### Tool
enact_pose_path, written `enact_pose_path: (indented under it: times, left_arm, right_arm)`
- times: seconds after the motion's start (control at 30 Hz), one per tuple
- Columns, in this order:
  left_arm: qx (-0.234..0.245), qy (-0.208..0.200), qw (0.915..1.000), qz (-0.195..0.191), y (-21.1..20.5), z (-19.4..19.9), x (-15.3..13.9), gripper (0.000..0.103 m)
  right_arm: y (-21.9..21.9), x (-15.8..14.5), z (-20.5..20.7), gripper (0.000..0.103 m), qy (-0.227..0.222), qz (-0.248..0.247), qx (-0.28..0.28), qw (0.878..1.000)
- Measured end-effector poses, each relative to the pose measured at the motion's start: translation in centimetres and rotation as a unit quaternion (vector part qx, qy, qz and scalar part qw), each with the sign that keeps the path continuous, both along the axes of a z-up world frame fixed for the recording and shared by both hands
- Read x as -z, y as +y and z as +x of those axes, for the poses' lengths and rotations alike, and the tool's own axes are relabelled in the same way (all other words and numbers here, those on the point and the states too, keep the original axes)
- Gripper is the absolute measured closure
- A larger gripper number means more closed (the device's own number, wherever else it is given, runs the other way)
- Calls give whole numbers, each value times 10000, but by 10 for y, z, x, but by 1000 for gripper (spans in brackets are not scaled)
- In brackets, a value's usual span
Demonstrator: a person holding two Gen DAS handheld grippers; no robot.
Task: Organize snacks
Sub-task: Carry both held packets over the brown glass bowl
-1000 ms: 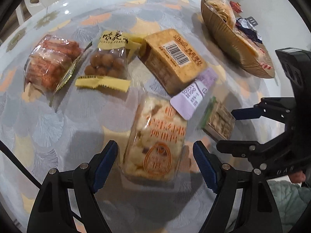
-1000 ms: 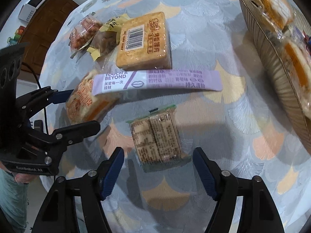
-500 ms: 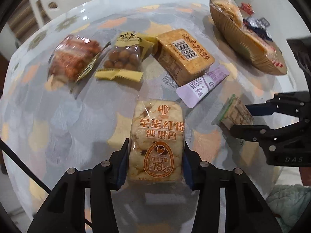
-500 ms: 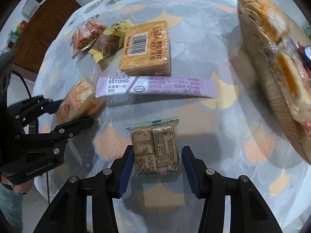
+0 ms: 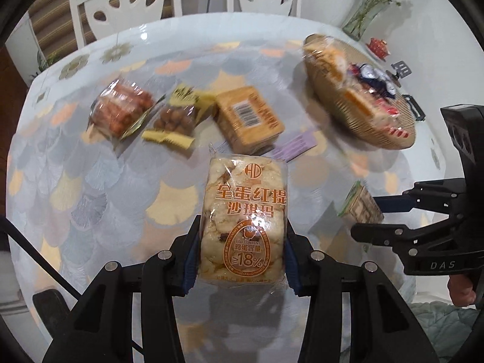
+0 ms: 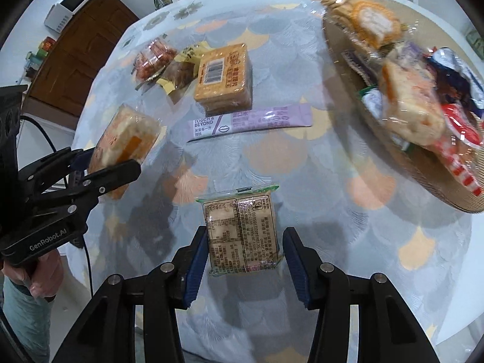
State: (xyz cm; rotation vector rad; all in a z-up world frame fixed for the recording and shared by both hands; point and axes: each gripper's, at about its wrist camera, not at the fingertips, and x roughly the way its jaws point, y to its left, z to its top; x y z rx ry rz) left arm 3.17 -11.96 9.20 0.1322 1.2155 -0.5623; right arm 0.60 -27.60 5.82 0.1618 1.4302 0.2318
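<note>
Above the worktop (image 5: 99, 181), left gripper (image 5: 242, 255) fingers clamp the egg cake pack (image 5: 243, 217) — right gripper (image 6: 243, 264) fingers grip the cracker pack (image 6: 242, 234), narrowly parted.

Round table (image 6: 302, 163); purple sachet (image 6: 251, 122), orange cracker pack (image 6: 224, 77), woven basket (image 6: 402, 163)

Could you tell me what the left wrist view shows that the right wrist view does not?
Only the left wrist view shows the vase of flowers and a red teapot. Only the right wrist view shows the microwave and wooden cabinet. Both show the egg cake pack held in the left gripper, the cracker pack between the right gripper fingers, the purple sachet and the basket.
</note>
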Motion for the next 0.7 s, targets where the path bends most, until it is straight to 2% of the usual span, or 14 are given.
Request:
enact_pose_path:
  times: [0.27, 0.43, 0.7]
  left_arm:
    - [203, -213, 9995, -116, -43, -1, -22, 60]
    - [350, -382, 9984, -204, -70, 3, -38, 60]
    - [534, -684, 9951, -483, -122, 15, -65, 60]
  right_arm:
    - [-38, -22, -7, 55, -61, 88, 92, 9999]
    - [-71, -36, -9, 55, -166, 417, 263, 9986]
    - [-133, -81, 2, 55, -694, 204, 614, 9955]
